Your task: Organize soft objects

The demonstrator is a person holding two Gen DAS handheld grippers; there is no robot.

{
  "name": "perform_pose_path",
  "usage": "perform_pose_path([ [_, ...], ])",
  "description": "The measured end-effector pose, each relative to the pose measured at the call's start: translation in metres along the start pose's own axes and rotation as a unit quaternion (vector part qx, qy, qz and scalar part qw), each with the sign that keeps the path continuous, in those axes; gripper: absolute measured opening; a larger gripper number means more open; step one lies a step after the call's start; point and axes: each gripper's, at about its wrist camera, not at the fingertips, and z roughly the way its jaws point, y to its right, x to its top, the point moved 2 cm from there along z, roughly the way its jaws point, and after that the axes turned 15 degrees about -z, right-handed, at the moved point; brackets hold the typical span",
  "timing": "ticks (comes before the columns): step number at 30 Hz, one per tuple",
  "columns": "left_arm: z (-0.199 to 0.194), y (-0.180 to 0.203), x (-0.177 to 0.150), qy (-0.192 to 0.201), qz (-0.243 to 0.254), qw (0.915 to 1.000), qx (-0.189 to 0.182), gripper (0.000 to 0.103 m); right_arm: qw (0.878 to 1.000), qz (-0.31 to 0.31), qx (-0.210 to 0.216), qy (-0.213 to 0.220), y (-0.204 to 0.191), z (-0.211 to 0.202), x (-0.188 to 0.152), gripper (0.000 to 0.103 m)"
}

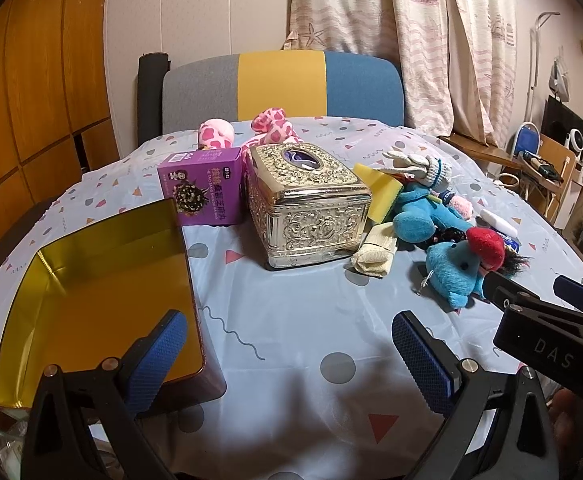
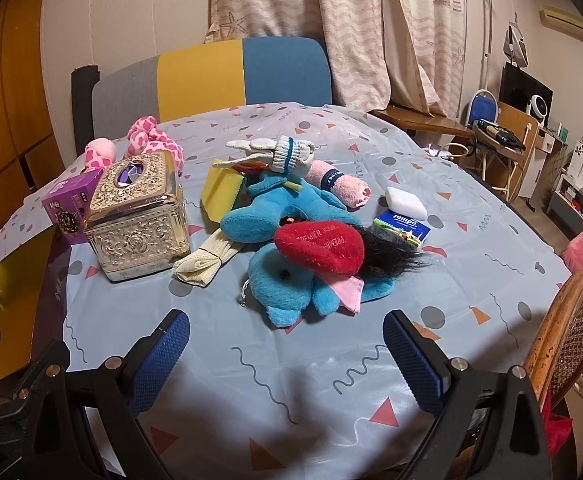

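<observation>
Your soft pile (image 2: 291, 216) lies mid-table: blue plush (image 2: 287, 284) nearest, red heart (image 2: 323, 248) on it, glove (image 2: 275, 150) and sponge (image 2: 221, 188) behind. The tissue box (image 2: 135, 216) stands left of it, the gold tin (image 1: 103, 280) further left. Both your claws, left (image 1: 287, 356) and right (image 2: 287, 356), are spread wide and empty over the patterned cloth (image 2: 311, 360); chair (image 2: 211, 76) and curtain (image 2: 331, 20) beyond.

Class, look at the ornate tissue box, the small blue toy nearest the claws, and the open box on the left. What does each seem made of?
Tissue box: probably metal or metal-look plastic; shiny, embossed scrollwork.
Blue toy: plush fabric; fuzzy nap.
Open box: mirror-like gold lining, probably foil or tin.
</observation>
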Motion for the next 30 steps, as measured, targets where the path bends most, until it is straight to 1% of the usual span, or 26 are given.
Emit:
perform_pose_path([
  [30, 0.0016, 0.0011, -0.0025, -0.006, 0.004, 1.0, 0.003, 0.103, 1.0, 0.005, -0.001, 0.0, 0.0046, 0.0016, 0.0009, 0.099],
])
